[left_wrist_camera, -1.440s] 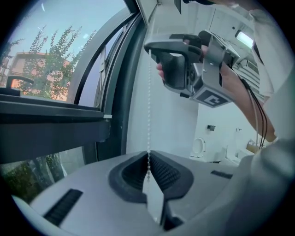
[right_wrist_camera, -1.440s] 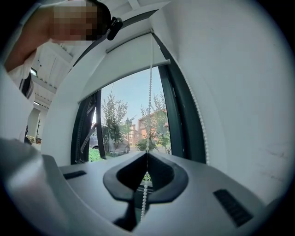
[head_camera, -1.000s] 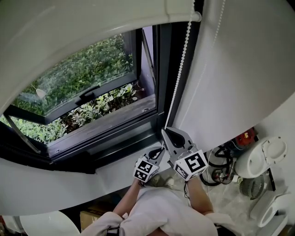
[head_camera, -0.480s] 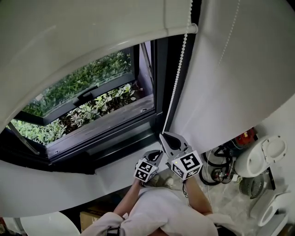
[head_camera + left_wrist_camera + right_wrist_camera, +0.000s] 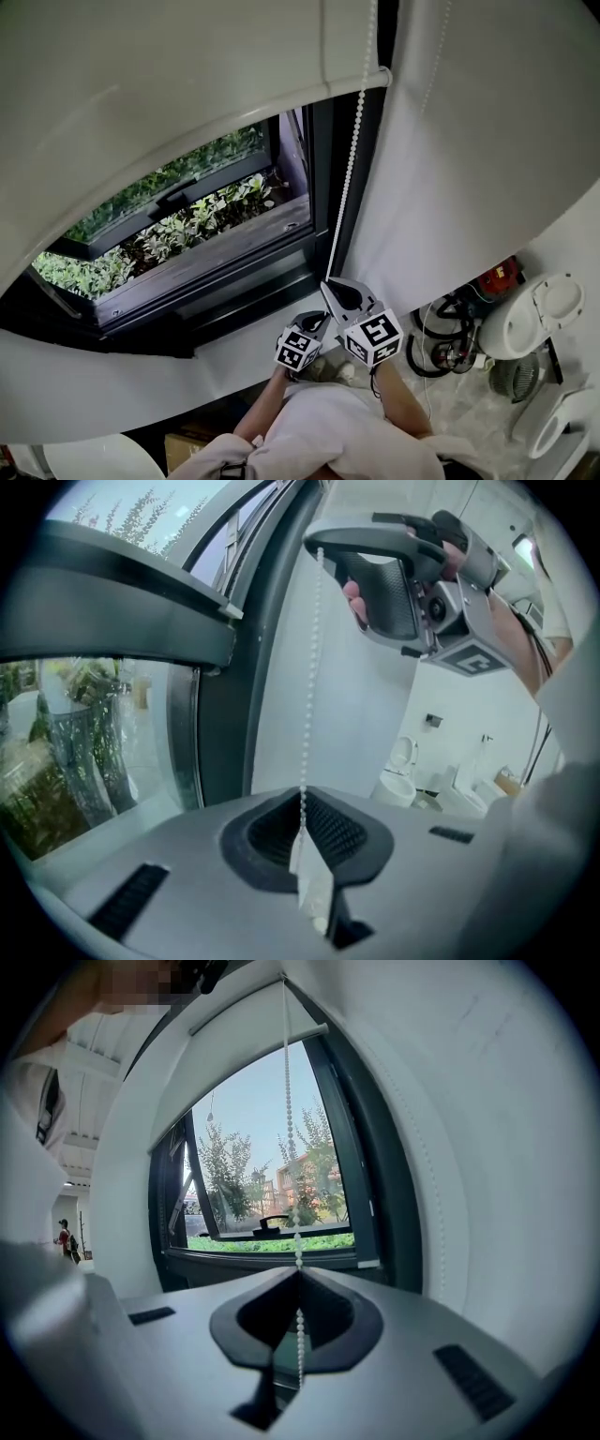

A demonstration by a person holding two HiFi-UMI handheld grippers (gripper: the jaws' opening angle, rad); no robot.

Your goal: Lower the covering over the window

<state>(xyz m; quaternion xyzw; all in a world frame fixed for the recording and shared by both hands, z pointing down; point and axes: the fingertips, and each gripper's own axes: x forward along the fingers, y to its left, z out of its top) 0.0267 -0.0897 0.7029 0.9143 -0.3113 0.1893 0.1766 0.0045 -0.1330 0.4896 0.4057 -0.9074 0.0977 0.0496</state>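
A white roller blind [image 5: 169, 122] hangs over the upper part of the dark-framed window [image 5: 216, 244], its bottom bar [image 5: 361, 82] level with the top of the glass. A white bead chain [image 5: 345, 187] runs down the frame's right side. My right gripper [image 5: 325, 284] is shut on the bead chain [image 5: 292, 1185], which enters its jaws [image 5: 299, 1271]. Just below, my left gripper [image 5: 325, 317] is shut on the same chain [image 5: 309, 667] at its jaws [image 5: 302, 808], with a white connector piece [image 5: 311, 883] hanging between them. The right gripper [image 5: 314, 544] shows above in the left gripper view.
A second white blind [image 5: 459, 169] hangs lowered to the right. The open sash with its handle [image 5: 178, 197] tilts outward over green plants. Below are the white sill [image 5: 234, 342], a toilet [image 5: 539, 323], coiled hoses [image 5: 450, 337] and a red item [image 5: 499, 277].
Both grippers have moved down with the chain. The blind's bottom bar has come lower, covering more of the window's top.
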